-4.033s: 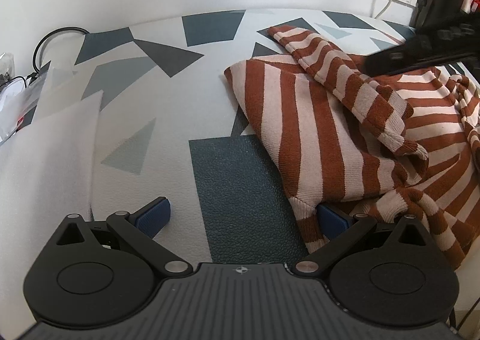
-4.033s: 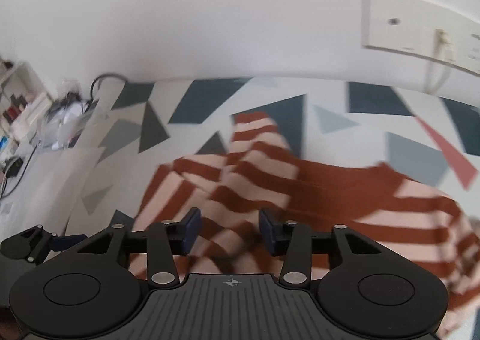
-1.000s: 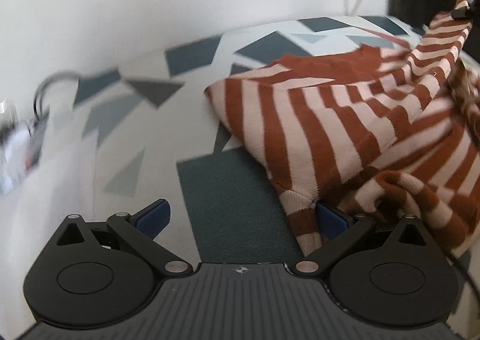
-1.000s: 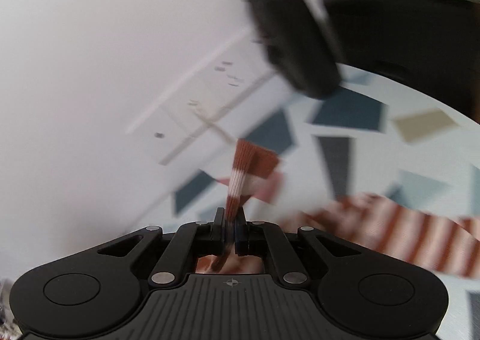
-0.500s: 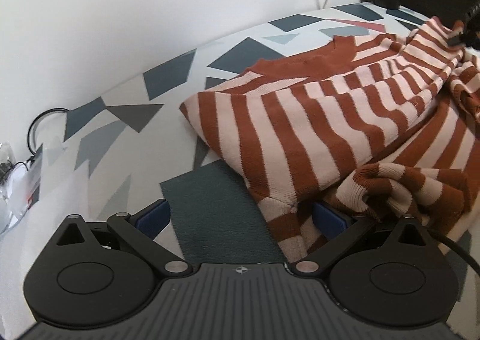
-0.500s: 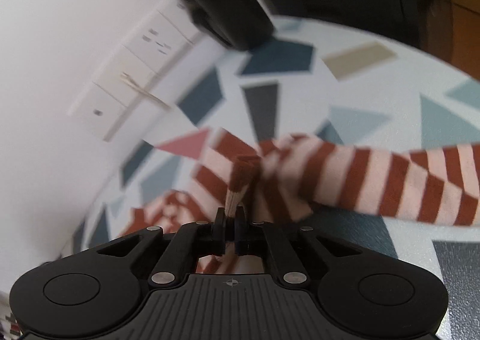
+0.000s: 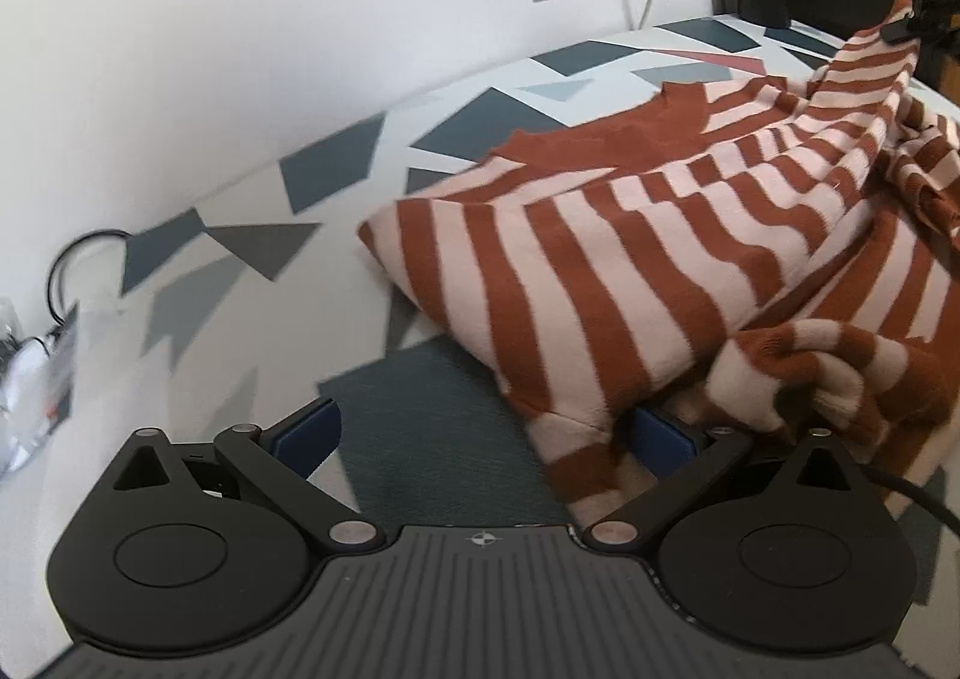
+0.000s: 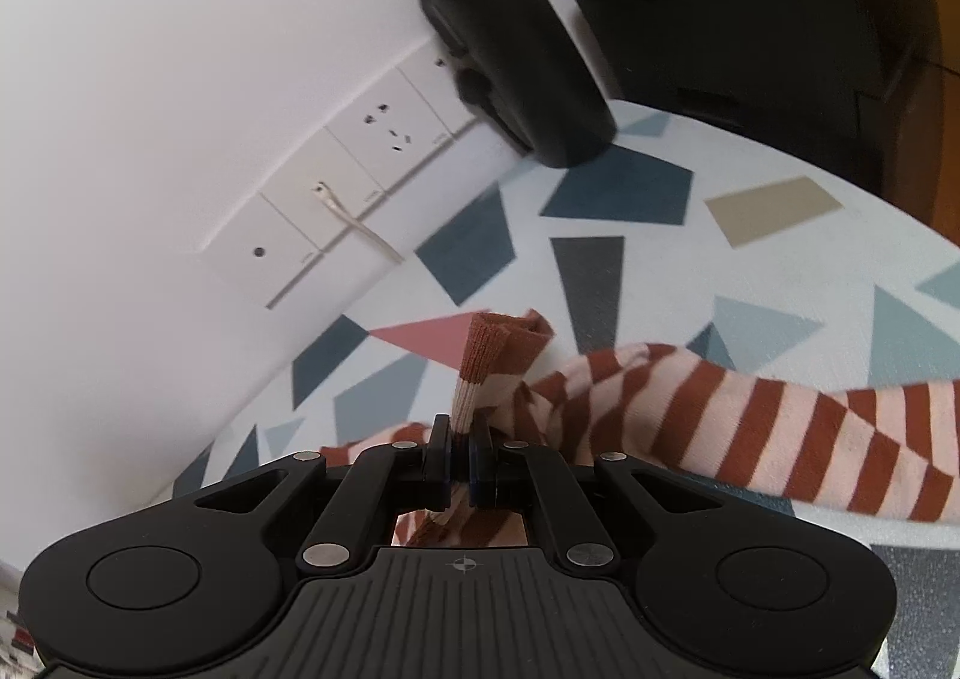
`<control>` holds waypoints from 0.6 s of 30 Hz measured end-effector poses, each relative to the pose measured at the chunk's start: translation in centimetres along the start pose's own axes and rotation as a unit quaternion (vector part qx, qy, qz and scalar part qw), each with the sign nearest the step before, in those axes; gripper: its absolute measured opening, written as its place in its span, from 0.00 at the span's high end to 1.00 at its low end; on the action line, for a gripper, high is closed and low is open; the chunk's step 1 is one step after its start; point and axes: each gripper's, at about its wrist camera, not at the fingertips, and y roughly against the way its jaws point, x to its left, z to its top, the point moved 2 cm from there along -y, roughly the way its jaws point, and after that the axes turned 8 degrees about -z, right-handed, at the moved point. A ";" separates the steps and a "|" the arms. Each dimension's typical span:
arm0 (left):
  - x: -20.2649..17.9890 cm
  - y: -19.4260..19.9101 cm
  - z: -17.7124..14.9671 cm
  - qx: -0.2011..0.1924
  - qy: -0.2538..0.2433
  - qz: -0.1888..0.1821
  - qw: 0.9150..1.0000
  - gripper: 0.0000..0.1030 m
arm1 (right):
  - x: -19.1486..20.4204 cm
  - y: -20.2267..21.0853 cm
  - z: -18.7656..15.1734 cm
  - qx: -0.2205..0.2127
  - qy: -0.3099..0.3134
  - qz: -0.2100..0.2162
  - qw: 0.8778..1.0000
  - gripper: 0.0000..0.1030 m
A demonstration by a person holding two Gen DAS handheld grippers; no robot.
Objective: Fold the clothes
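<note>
A rust-and-pink striped sweater [image 7: 600, 271] lies bunched on the patterned table [image 7: 240, 259]. My left gripper [image 7: 483, 433] stands open and low at the sweater's near corner. The hem corner [image 7: 570, 451] lies between its blue pads, close to the right one. At the far right, my right gripper [image 7: 900, 25] holds a sleeve end lifted off the pile. In the right wrist view this gripper [image 8: 459, 457] is shut on the sleeve's rust cuff [image 8: 480, 355], which sticks up past the pads. The sleeve [image 8: 780, 427] trails off to the right over the table [image 8: 780, 235].
A white socket strip [image 8: 360, 199] with a plugged-in cable sits on the wall behind the table. A black bottle [image 8: 510, 37] and a black cabinet [image 8: 750, 19] stand at the far right end. A looped cable [image 7: 78, 259] and plastic bags [image 7: 30, 379] lie at the left edge.
My right gripper has carried the cuff further along and slightly down, drawing the sleeve out over the table. The left gripper stays open at the hem corner, its view rolled a little.
</note>
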 end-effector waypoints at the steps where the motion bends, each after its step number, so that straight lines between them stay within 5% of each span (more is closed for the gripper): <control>1: 0.0 0.0 -0.1 -0.003 -0.007 0.001 1.000 0.00 | 0.1 0.1 0.0 0.000 0.000 0.001 1.000 0.96; 12: -1.5 -0.7 1.0 -0.025 -0.025 0.009 0.999 0.00 | -0.1 -0.4 -0.4 0.016 0.004 -0.023 1.000 0.96; 18: 0.6 0.3 1.1 -0.054 0.025 0.078 0.995 0.00 | 3.9 -1.5 0.2 0.039 -0.001 -0.016 0.999 0.96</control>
